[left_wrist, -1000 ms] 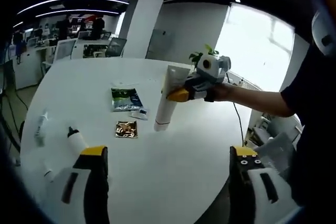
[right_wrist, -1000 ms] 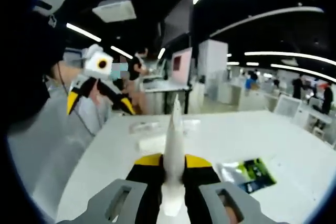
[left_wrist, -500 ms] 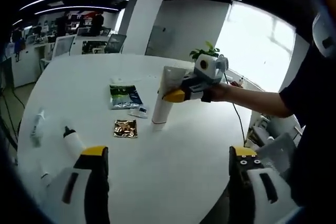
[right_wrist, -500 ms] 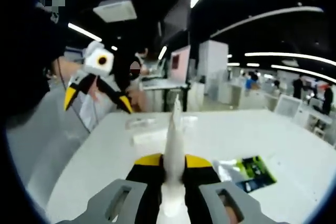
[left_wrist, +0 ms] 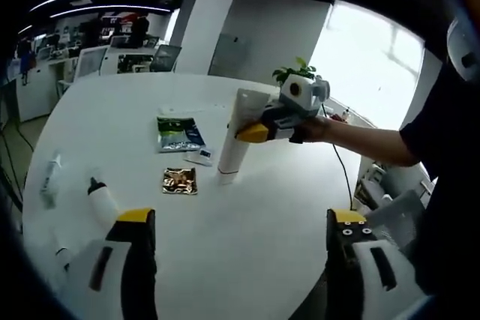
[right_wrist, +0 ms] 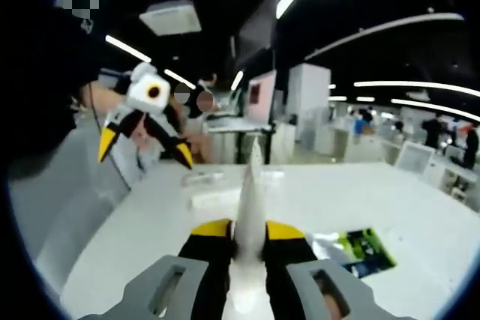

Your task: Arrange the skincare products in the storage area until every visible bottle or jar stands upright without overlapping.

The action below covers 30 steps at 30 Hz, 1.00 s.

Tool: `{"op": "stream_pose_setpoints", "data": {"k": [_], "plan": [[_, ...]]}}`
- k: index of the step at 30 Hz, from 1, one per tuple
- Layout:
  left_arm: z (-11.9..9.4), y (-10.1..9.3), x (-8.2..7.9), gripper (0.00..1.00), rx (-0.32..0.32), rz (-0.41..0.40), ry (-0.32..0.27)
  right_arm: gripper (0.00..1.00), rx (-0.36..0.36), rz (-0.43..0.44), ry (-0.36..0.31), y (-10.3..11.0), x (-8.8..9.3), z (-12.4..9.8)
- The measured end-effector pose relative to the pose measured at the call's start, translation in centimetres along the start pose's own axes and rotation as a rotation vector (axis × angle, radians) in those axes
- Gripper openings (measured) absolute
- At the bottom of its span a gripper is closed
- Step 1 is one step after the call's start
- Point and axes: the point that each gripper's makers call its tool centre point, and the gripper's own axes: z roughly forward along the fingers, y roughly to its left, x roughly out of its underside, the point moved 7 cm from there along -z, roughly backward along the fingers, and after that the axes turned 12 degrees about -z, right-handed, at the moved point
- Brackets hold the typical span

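The white tube [left_wrist: 234, 140] is the thing I am working on: my right gripper [left_wrist: 259, 133] is clamped on it just below its crimped top, and in the left gripper view its cap end sits at or just above the white table [left_wrist: 247, 245], standing nearly upright, a little past centre toward one o'clock. In the right gripper view I look along the tube [right_wrist: 250, 222] edge-on, pinched between my yellow-tipped jaws at six o'clock.

Against half a second ago the tube leans slightly less and its cap sits at much the same spot, so I judge I am settling it onto its cap. Whether it already bears its own weight I cannot tell. A second ago it hung a touch further out and more tilted. The task gains one standing product once I let go, which I have not done.

My left gripper [left_wrist: 240, 241] stays spread wide and empty at six o'clock, low over the near edge, as before; in the right gripper view it [right_wrist: 146, 144] hangs at ten o'clock, jaws apart.

Outward from the tube: a small white sachet [left_wrist: 199, 157] and a green packet [left_wrist: 179, 136] at eleven o'clock, a gold foil packet [left_wrist: 180, 180] at nine. Further toward eight o'clock a white bottle with a dark cap [left_wrist: 101, 201] lies down, and a slim tube [left_wrist: 50, 179] lies flat near the rim. Those still need standing. They have shifted a little in frame, which I put down to my hand moving.
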Motion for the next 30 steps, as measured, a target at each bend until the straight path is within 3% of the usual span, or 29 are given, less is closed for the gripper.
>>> {"op": "stream_pose_setpoints", "data": {"k": [12,21,30], "plan": [[0.3,0.0,-0.1,0.88,0.007,-0.002,0.0,0.1,0.016,0.018,-0.019,-0.2,-0.6,-0.4],[0.0,-0.2,-0.2,0.89,0.01,-0.003,-0.005,0.14,0.023,0.034,0.006,0.1,-0.3,-0.5],[-0.5,-0.5,-0.6,0.89,0.003,0.008,-0.017,0.23,0.074,0.08,0.052,0.3,0.0,-1.6]]}}
